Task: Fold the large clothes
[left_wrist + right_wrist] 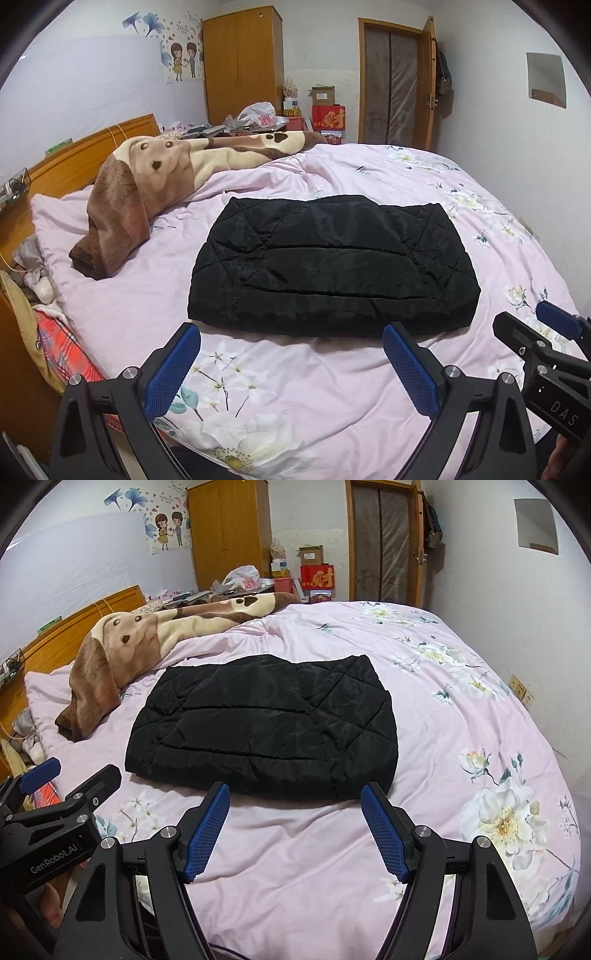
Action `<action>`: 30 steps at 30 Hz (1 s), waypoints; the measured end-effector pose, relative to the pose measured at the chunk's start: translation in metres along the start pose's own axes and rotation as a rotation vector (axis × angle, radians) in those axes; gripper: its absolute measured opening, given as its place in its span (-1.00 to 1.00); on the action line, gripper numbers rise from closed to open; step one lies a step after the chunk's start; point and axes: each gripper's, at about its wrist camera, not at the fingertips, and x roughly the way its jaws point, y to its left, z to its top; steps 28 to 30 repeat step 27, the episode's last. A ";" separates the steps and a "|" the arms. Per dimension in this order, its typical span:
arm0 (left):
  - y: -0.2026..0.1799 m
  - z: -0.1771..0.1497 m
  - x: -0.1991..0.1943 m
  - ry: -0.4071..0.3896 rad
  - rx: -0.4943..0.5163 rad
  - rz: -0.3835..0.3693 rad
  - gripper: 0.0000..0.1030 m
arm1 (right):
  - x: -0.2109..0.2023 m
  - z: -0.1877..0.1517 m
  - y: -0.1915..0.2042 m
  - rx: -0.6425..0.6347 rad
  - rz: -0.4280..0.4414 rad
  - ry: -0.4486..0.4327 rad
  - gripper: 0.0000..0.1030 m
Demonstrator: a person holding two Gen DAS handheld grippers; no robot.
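The black quilted jacket [332,266] lies folded into a neat rectangle mid-bed; both the left gripper [291,363] and right gripper [295,827] hover spread, empty; folding looks finished.

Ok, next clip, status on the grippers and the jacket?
Left gripper open, empty. Right gripper open, empty. Black jacket folded flat on the bed, untouched. Brown blanket alongside, clear of it.

Pink floral bed [332,406], folded black jacket [332,266], brown blanket [147,184]
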 end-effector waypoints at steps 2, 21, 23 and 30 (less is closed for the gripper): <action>-0.001 0.000 -0.001 0.001 0.001 -0.008 0.94 | 0.000 0.000 0.000 0.001 -0.002 -0.001 0.43; 0.001 -0.003 -0.002 0.004 -0.010 0.008 0.94 | -0.004 -0.001 0.001 0.000 -0.002 -0.002 0.43; 0.001 -0.003 -0.002 0.003 -0.007 0.012 0.94 | -0.005 -0.002 0.001 0.000 -0.001 -0.003 0.43; 0.001 -0.003 -0.002 0.000 -0.007 0.010 0.94 | -0.005 -0.002 0.001 0.002 -0.001 -0.002 0.43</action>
